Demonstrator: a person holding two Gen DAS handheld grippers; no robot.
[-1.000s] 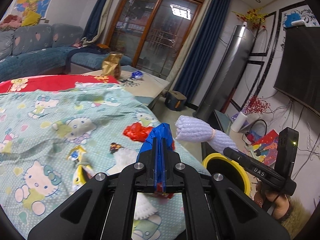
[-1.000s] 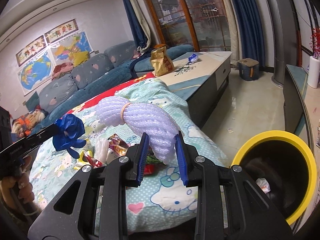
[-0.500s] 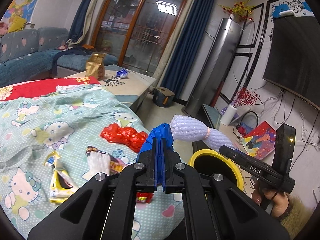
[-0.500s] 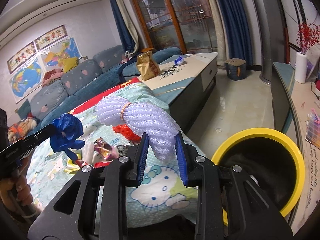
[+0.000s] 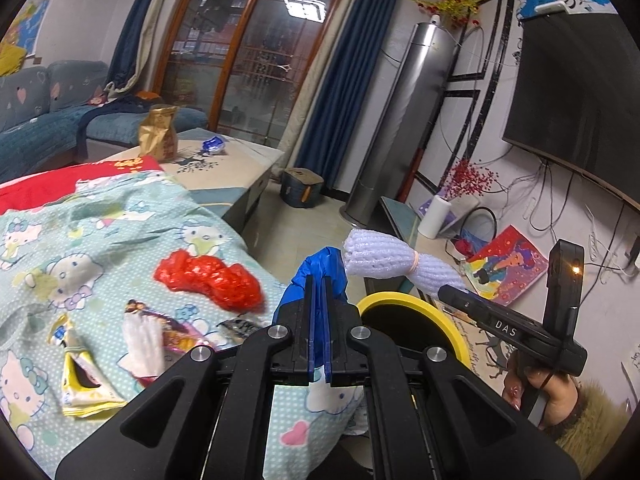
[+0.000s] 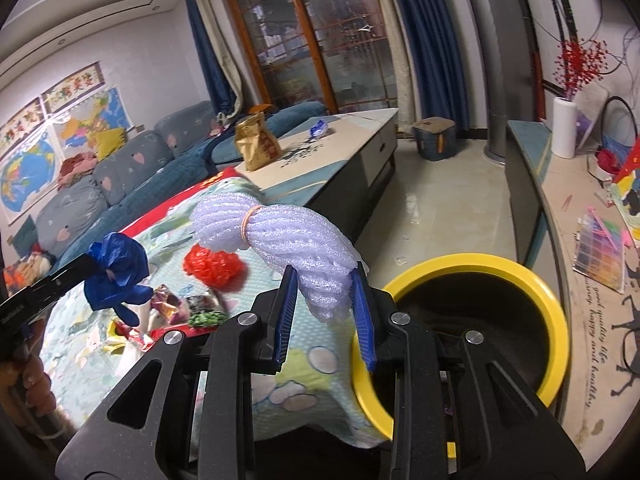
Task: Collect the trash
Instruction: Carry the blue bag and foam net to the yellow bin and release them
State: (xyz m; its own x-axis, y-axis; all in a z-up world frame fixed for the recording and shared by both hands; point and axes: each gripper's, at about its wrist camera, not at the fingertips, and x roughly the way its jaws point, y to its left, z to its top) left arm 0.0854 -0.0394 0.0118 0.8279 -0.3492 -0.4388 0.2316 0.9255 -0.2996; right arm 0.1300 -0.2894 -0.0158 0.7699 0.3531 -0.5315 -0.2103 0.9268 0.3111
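The right gripper (image 6: 325, 312) clamps the white foam net (image 6: 280, 236) beside the yellow bin (image 6: 560, 320); the left gripper (image 5: 318, 320) pinches the blue bag (image 5: 320, 268); released early, the 2 light pieces may miss the opening.

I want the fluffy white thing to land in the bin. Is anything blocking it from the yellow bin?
Nothing visible does. The white foam net, held in the right gripper, hangs beside the yellow bin, whose mouth is open. The blanket only touches the bin's near rim.
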